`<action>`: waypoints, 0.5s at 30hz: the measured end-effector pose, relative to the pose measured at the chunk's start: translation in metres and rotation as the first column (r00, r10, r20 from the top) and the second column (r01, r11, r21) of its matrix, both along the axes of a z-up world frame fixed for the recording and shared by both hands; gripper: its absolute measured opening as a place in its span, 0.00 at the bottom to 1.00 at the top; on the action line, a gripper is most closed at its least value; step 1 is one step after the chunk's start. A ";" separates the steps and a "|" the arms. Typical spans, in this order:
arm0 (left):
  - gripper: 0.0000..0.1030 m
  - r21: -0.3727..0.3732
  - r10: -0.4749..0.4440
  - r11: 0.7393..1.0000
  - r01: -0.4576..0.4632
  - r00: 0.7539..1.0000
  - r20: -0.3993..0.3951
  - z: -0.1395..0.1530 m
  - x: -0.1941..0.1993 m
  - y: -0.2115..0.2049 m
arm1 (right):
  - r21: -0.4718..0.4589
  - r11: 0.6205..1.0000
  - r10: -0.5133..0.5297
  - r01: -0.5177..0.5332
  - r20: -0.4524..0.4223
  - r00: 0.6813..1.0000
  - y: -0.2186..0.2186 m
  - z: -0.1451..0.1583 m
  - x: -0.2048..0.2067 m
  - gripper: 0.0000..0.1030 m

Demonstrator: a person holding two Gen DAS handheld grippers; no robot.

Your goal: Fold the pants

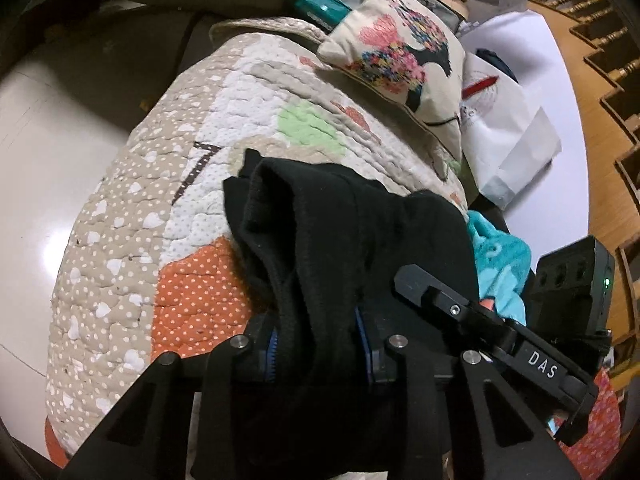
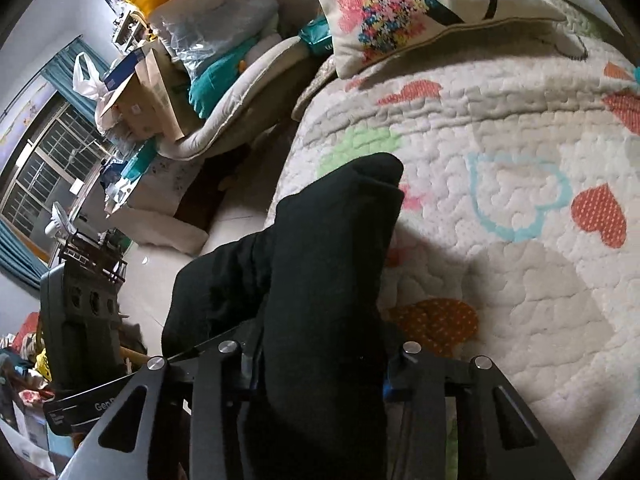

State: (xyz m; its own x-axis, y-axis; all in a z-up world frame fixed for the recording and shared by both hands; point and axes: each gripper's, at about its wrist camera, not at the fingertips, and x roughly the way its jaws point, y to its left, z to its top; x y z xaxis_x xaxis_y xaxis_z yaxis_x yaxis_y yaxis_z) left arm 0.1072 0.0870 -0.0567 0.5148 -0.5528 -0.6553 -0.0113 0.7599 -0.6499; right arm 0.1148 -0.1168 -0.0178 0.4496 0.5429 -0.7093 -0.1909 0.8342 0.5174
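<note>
Black pants (image 1: 332, 236) lie bunched on a patchwork quilt (image 1: 132, 216) on the bed. In the left wrist view a thick fold of the dark fabric fills the space between the fingers of my left gripper (image 1: 320, 344), whose blue pads press on it from both sides. The other gripper's body crosses at the lower right of that view. In the right wrist view my right gripper (image 2: 320, 364) is likewise shut on a bundle of the black pants (image 2: 328, 260), which rises in a folded tongue over the quilt (image 2: 500, 200). The fingertips of both are hidden by cloth.
A flowered cushion (image 1: 400, 44) lies at the head of the quilt (image 2: 400, 4). White paper bags (image 1: 508, 136) and a turquoise cloth (image 1: 500, 264) sit to the right. Beside the bed are pale floor (image 1: 44, 160), piled bags and boxes (image 2: 168, 64), and a window (image 2: 44, 164).
</note>
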 end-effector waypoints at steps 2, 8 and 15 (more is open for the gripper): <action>0.29 0.025 0.014 1.000 -0.014 1.000 -0.010 -0.002 0.001 0.001 | 0.001 1.000 0.004 -0.004 -0.016 1.000 0.001 -0.006 0.003 0.43; 0.28 0.073 0.006 0.997 -0.006 1.000 -0.001 0.002 0.003 -0.002 | 0.004 1.000 0.000 0.000 -0.044 0.999 0.001 -0.017 0.004 0.43; 0.28 0.085 -0.005 0.996 0.004 1.000 0.005 0.023 0.022 -0.016 | -0.052 0.999 0.012 -0.013 -0.017 1.000 -0.006 0.010 0.021 0.43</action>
State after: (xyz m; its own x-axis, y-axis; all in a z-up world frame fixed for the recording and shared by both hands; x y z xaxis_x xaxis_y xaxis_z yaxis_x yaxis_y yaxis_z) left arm 0.1296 0.0706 -0.0338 0.5159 -0.4975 -0.6974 -0.0047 0.8124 -0.5830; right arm 0.1354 -0.1224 -0.0081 0.4308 0.5101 -0.7445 -0.1930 0.8579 0.4761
